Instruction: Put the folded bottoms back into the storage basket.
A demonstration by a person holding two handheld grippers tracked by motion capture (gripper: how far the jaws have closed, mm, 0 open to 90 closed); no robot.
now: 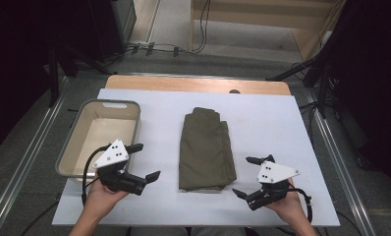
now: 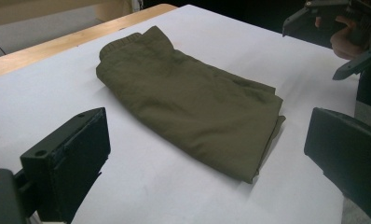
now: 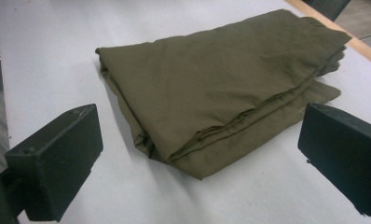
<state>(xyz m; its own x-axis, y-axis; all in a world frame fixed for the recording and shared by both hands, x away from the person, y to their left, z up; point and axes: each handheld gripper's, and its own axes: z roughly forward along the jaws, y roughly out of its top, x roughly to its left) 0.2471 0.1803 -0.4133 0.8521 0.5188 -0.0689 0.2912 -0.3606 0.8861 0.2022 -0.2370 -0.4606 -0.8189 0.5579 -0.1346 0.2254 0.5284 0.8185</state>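
A folded olive-green cloth (image 1: 206, 150) lies lengthwise in the middle of the white table cover (image 1: 267, 118). My left gripper (image 1: 148, 160) hovers to its left, near the front, jaws wide apart and pointing at the cloth. My right gripper (image 1: 241, 176) is at the cloth's front right corner, also open and apart from it. In the left gripper view the cloth (image 2: 193, 102) lies ahead of the open left gripper (image 2: 207, 140), with the right gripper (image 2: 335, 32) beyond it. In the right gripper view the cloth's layered edge (image 3: 221, 88) faces the open right gripper (image 3: 200, 149).
A grey plastic basin (image 1: 110, 103) stands empty on the table's left side, just behind my left hand. A wooden table edge (image 1: 198, 84) shows past the white cover. Cables and dark stands surround the table on the floor.
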